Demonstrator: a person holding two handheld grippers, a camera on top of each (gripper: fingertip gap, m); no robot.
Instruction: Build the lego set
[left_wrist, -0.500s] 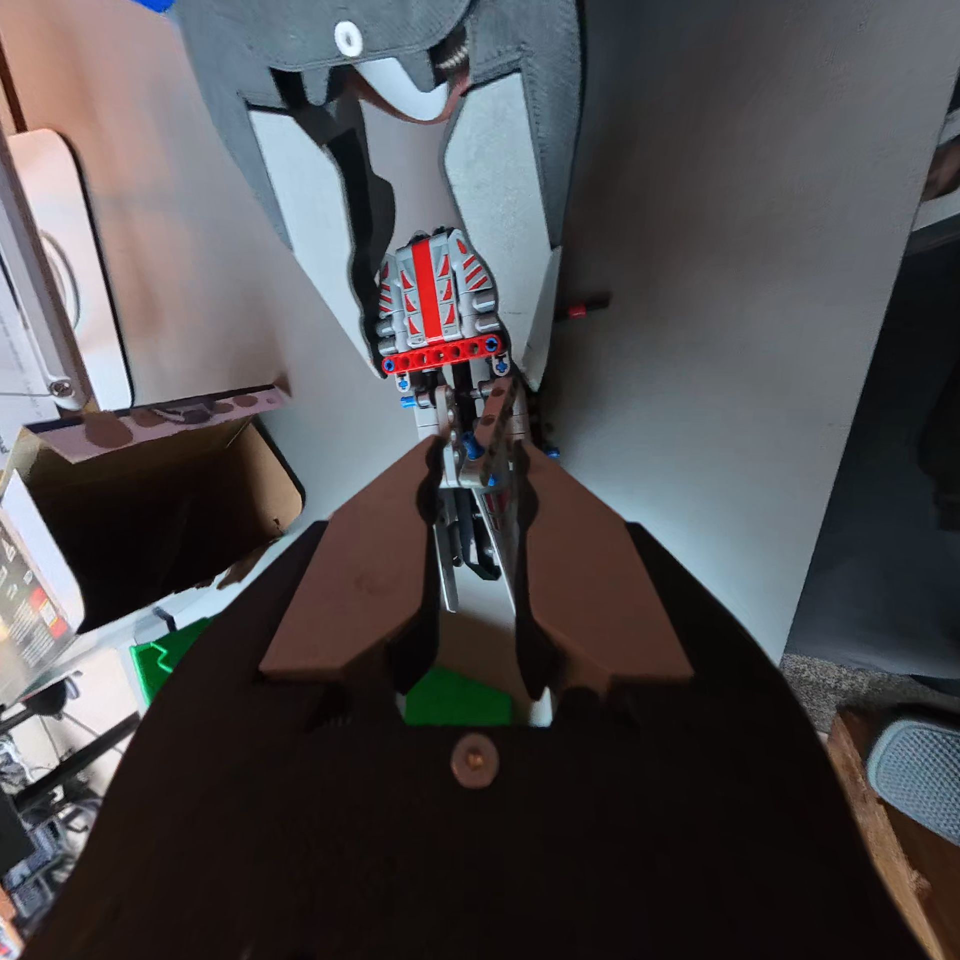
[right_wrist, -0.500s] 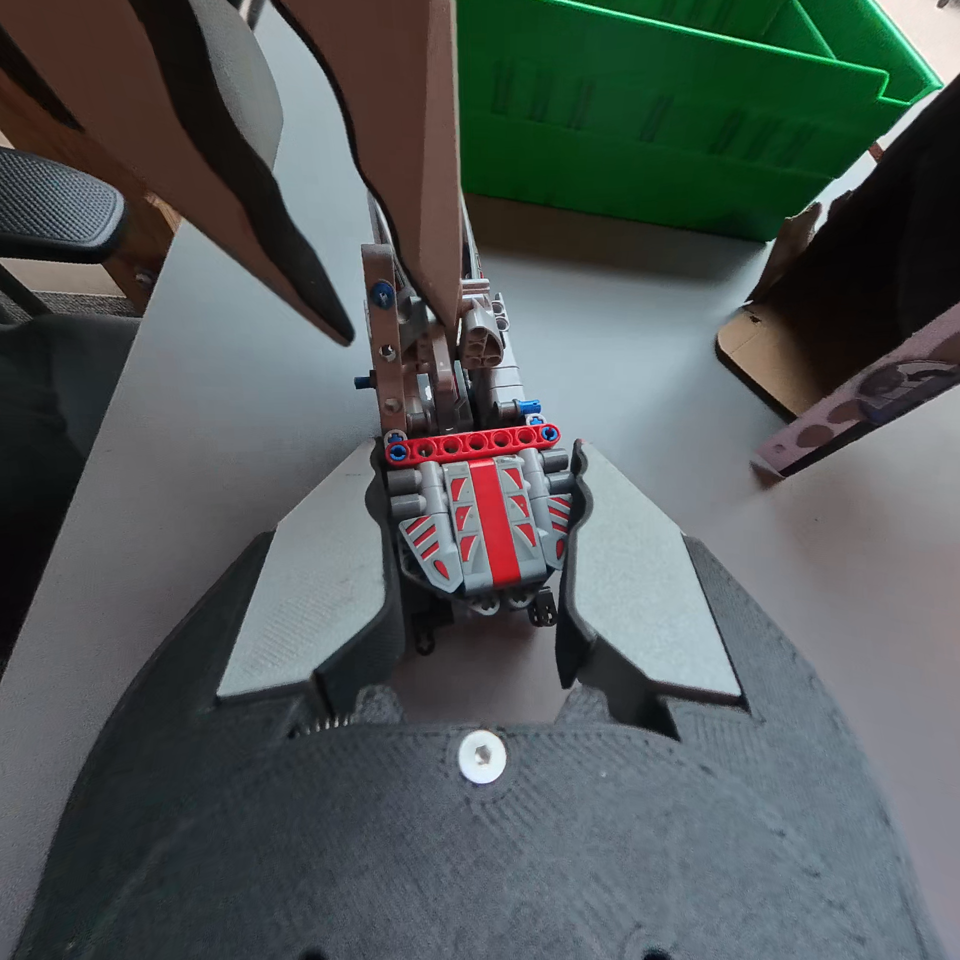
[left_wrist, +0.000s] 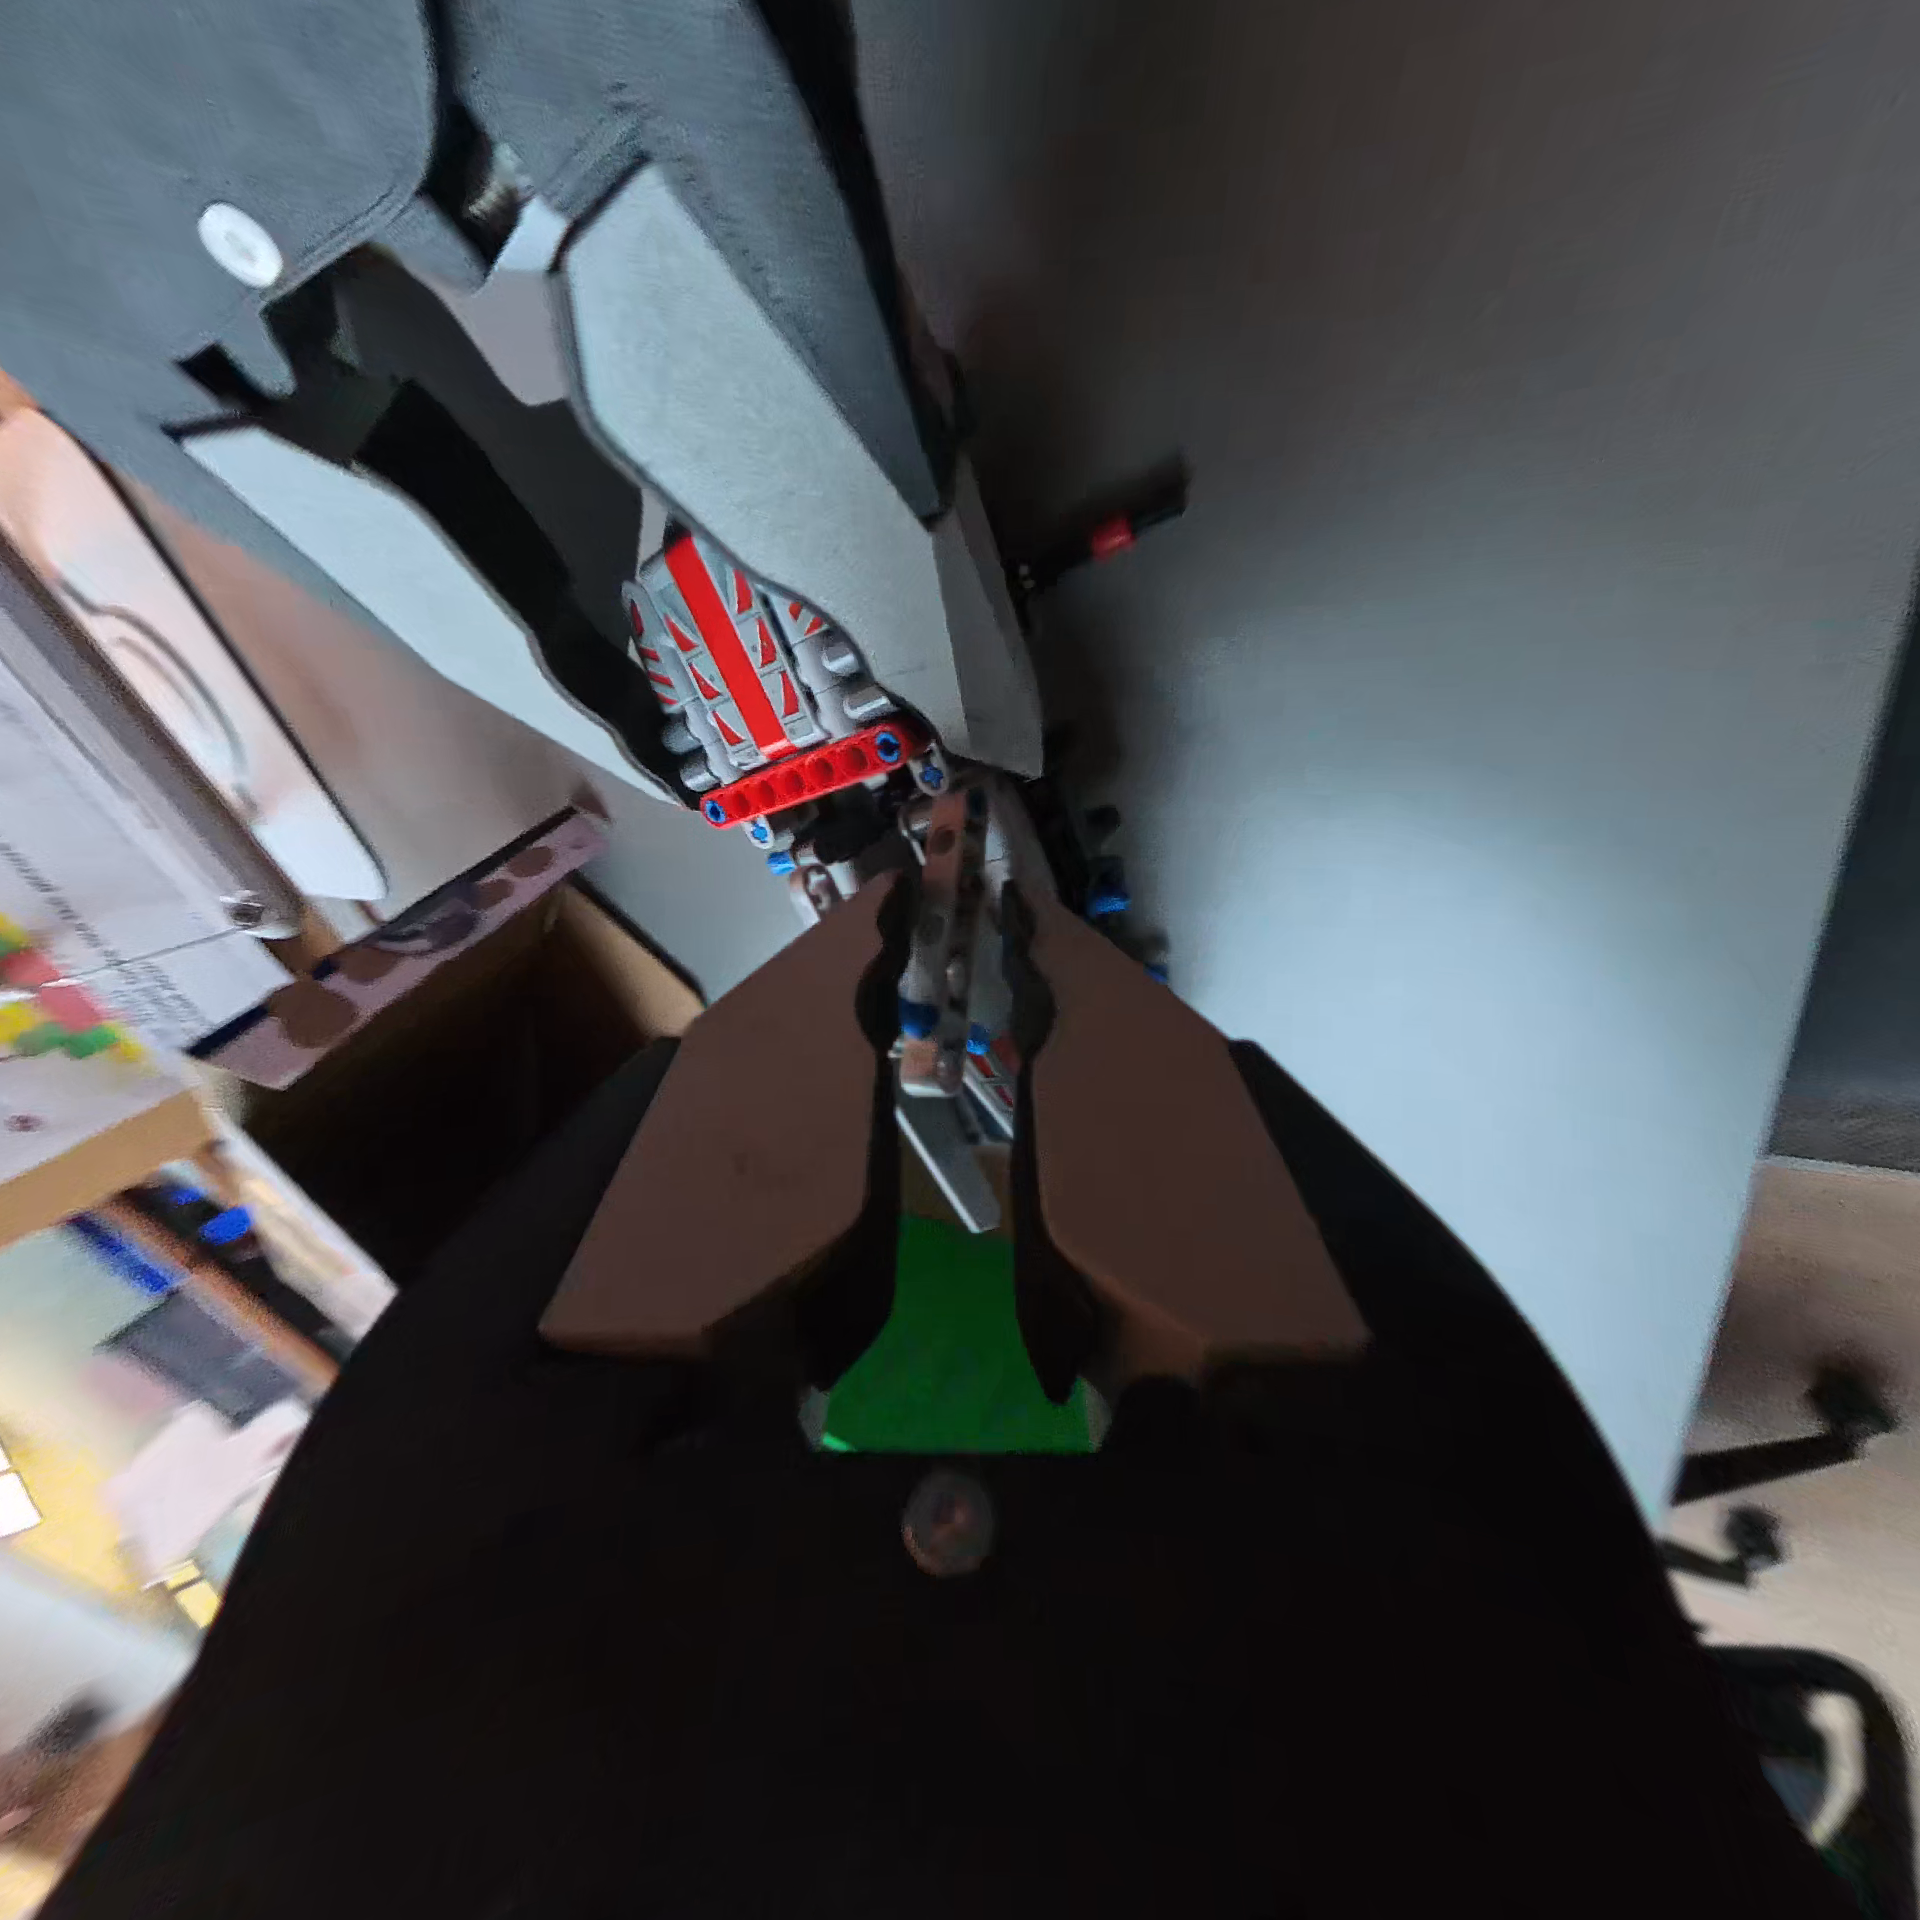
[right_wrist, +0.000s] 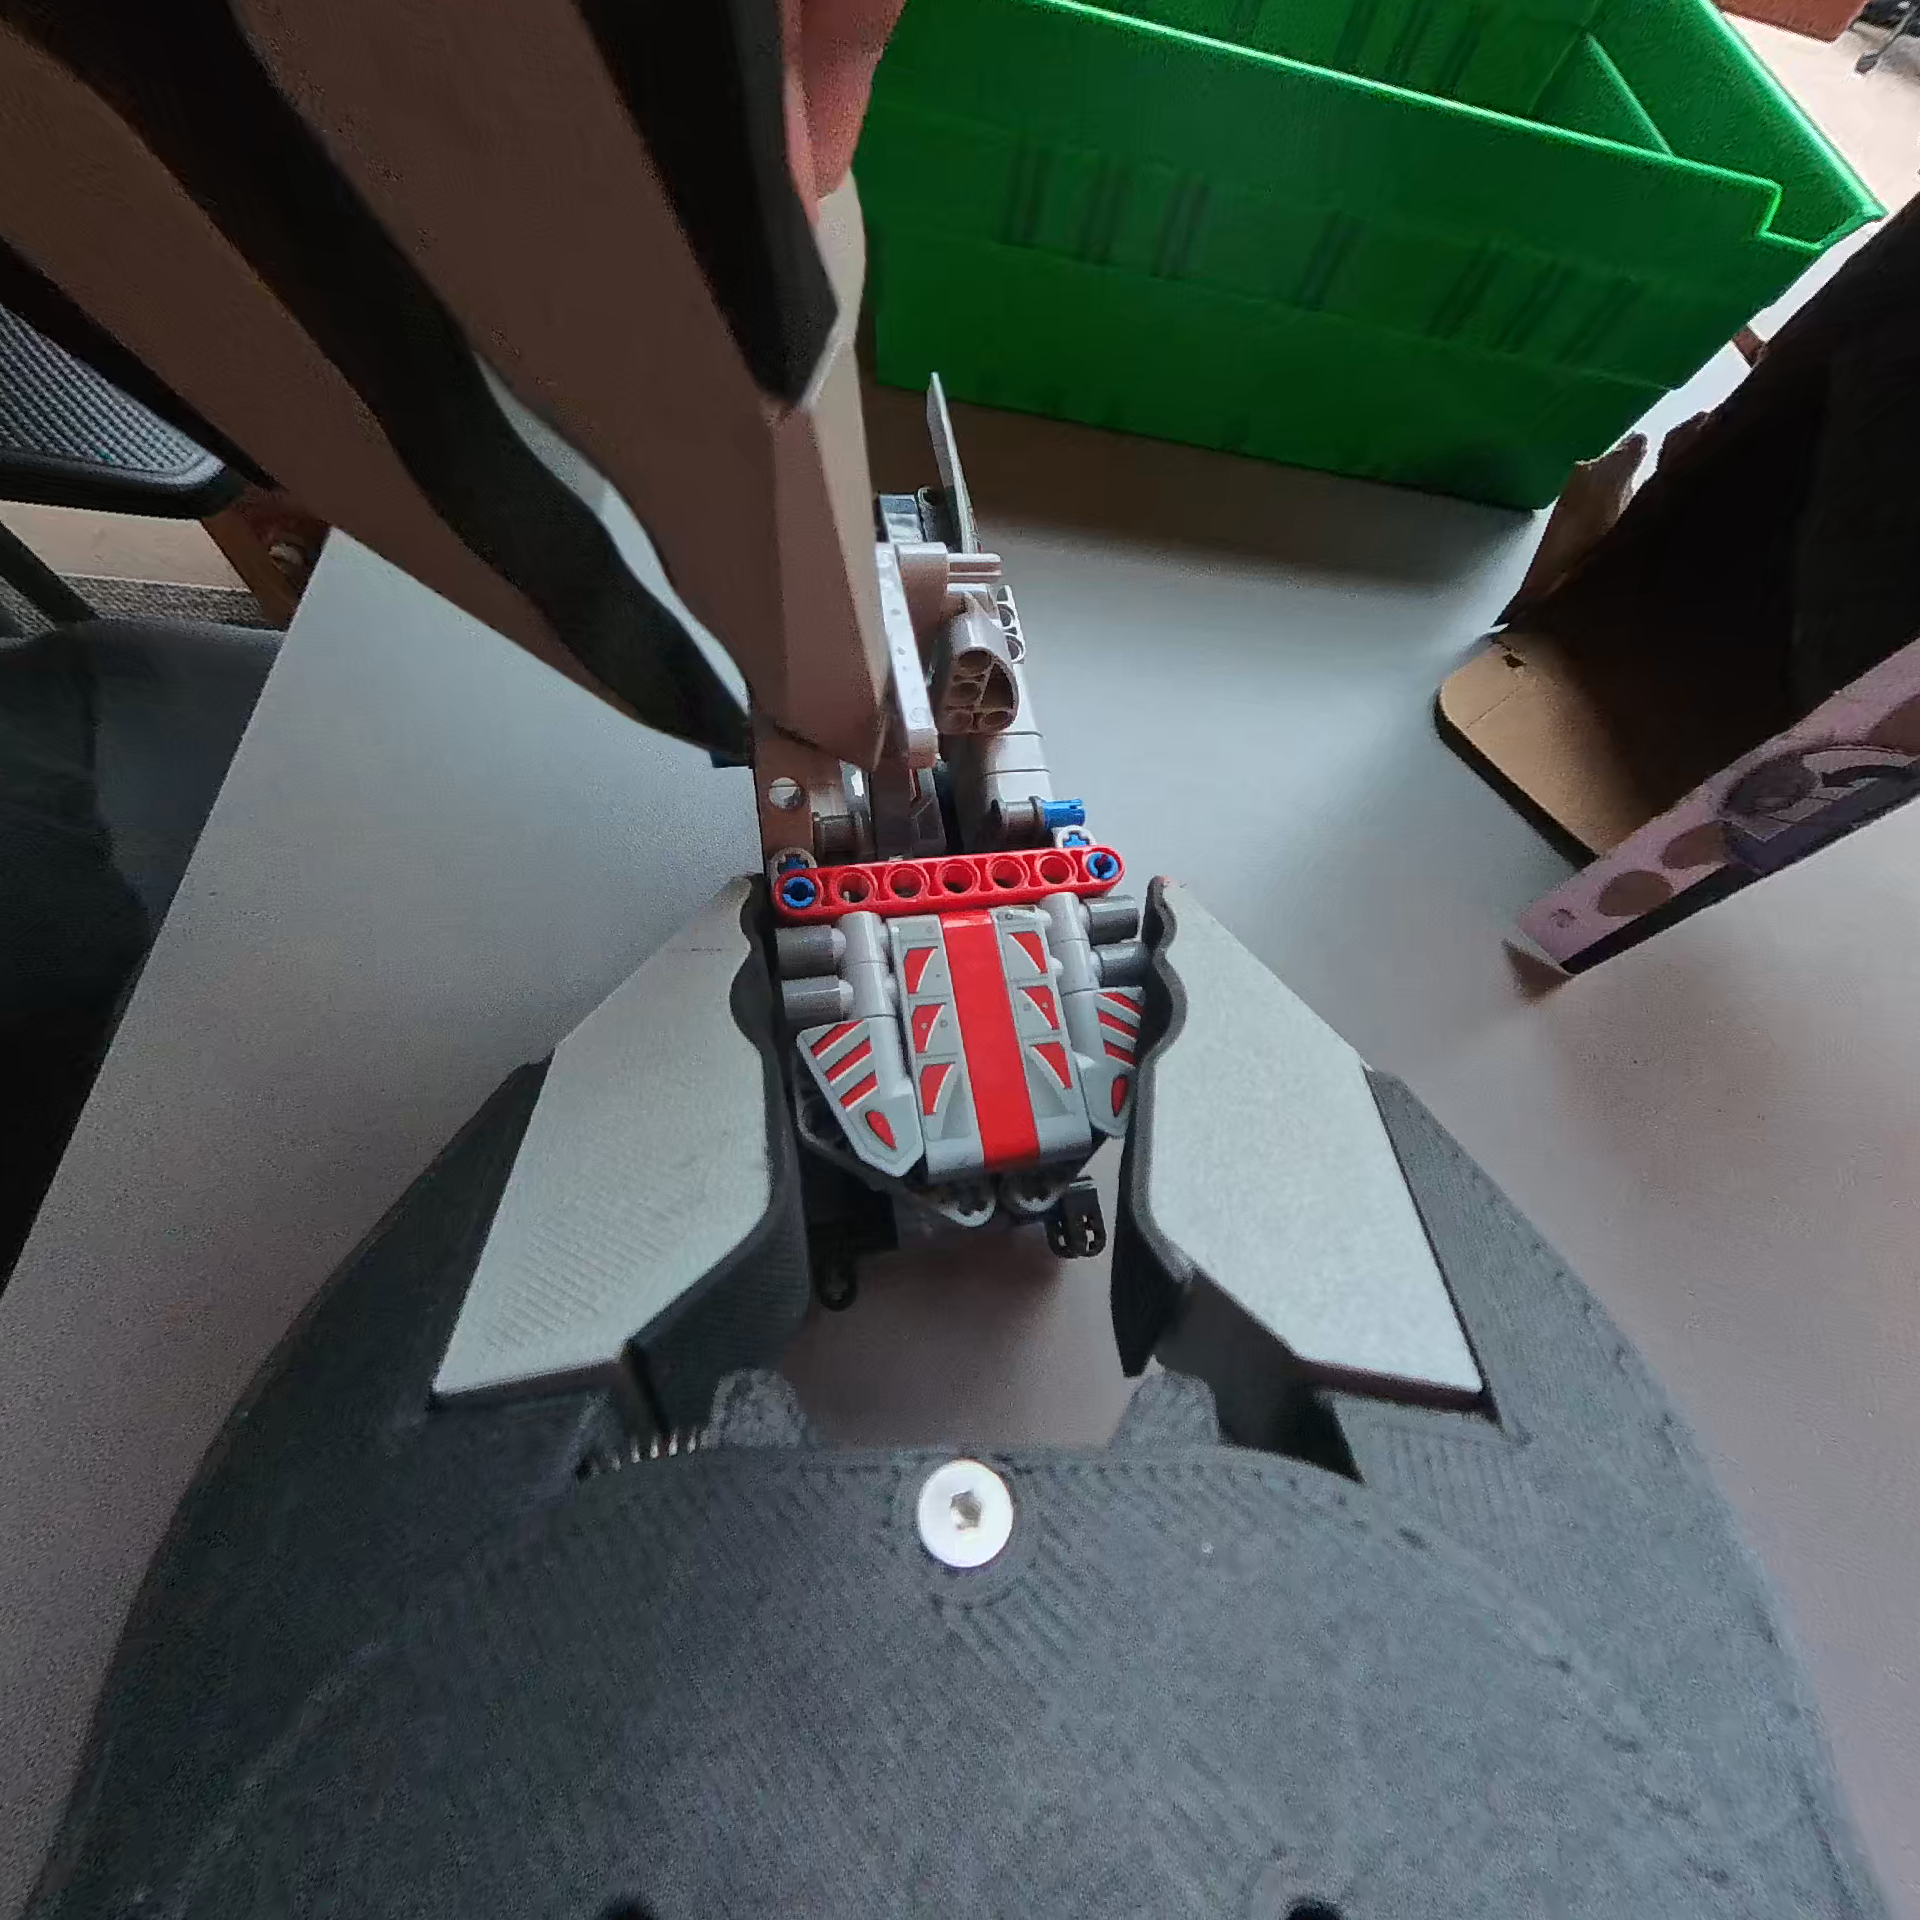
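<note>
Worktop (right_wrist: 1299, 1091): pale grey, matte; carries every item listed here.
Lego model (right_wrist: 966, 1029): grey body, red centre stripe, red-striped side panels, red perforated beam across one end with blue pins; a grey strut frame runs on past the beam. Held between both grippers over the worktop; whether it touches the surface cannot be told.
Right gripper (right_wrist: 951, 925): grey fingers on a black body; jaws part-closed, gripping the striped end of the model on both flanks.
Left gripper (left_wrist: 951, 945): brown fingers on a black body; jaws nearly together, clamped on the narrow strut frame at the opposite end, meeting the right gripper head-on.
Green bin (right_wrist: 1351, 260): at 1 o'clock from the model in the right wrist view, well apart, stepped walls.
Cardboard box (right_wrist: 1662, 675): open, brown inside, printed flap, at 3 o'clock from the model, apart.
Loose black-and-red piece (left_wrist: 1112, 530): on the worktop, beside the right gripper.
</note>
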